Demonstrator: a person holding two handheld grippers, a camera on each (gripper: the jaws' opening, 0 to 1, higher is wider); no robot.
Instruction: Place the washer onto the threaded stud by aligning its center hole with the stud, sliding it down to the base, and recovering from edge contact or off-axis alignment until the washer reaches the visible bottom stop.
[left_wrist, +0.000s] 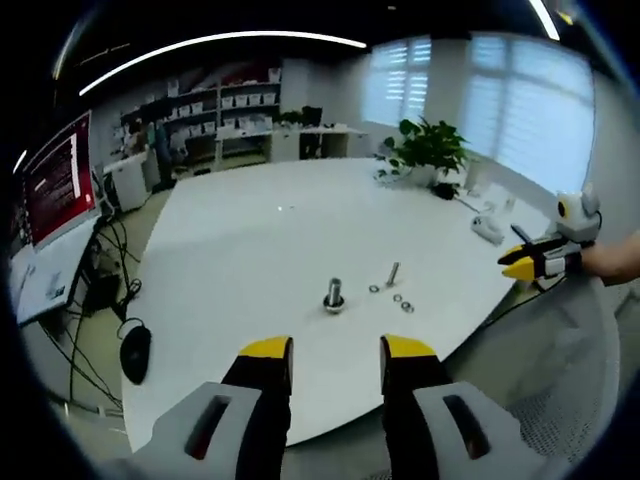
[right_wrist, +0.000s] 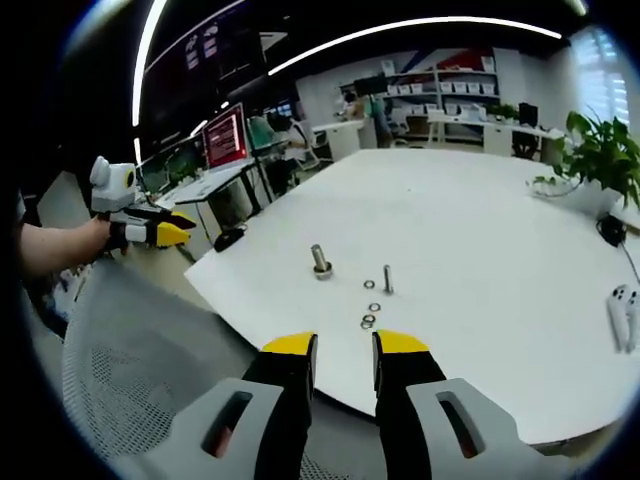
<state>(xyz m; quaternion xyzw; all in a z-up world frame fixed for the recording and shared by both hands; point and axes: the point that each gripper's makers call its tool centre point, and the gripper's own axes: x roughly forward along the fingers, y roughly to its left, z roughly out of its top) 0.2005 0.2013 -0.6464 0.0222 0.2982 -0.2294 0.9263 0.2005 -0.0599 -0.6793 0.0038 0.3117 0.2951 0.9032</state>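
A threaded stud (left_wrist: 334, 295) stands upright on the white round table (left_wrist: 250, 240), just ahead of my left gripper (left_wrist: 336, 350), which is open and holds nothing. Three small washers (left_wrist: 397, 297) lie flat to its right, beside a second, thinner bolt (left_wrist: 393, 273). My right gripper (left_wrist: 540, 262) hovers off the table's right edge in a hand. In the right gripper view the stud (right_wrist: 321, 262) stands left of centre and the washers (right_wrist: 374, 307) lie just beyond my right gripper (right_wrist: 346, 345), which is open and off the table edge. The left gripper (right_wrist: 150, 232) is at the far left.
A potted plant (left_wrist: 430, 148) and white devices (left_wrist: 487, 228) sit at the table's far side. A monitor (left_wrist: 62, 185) and a mouse (left_wrist: 135, 352) are on the left. A mesh chair (right_wrist: 130, 370) lies below the near edge, with white controllers (right_wrist: 625, 312) at the right.
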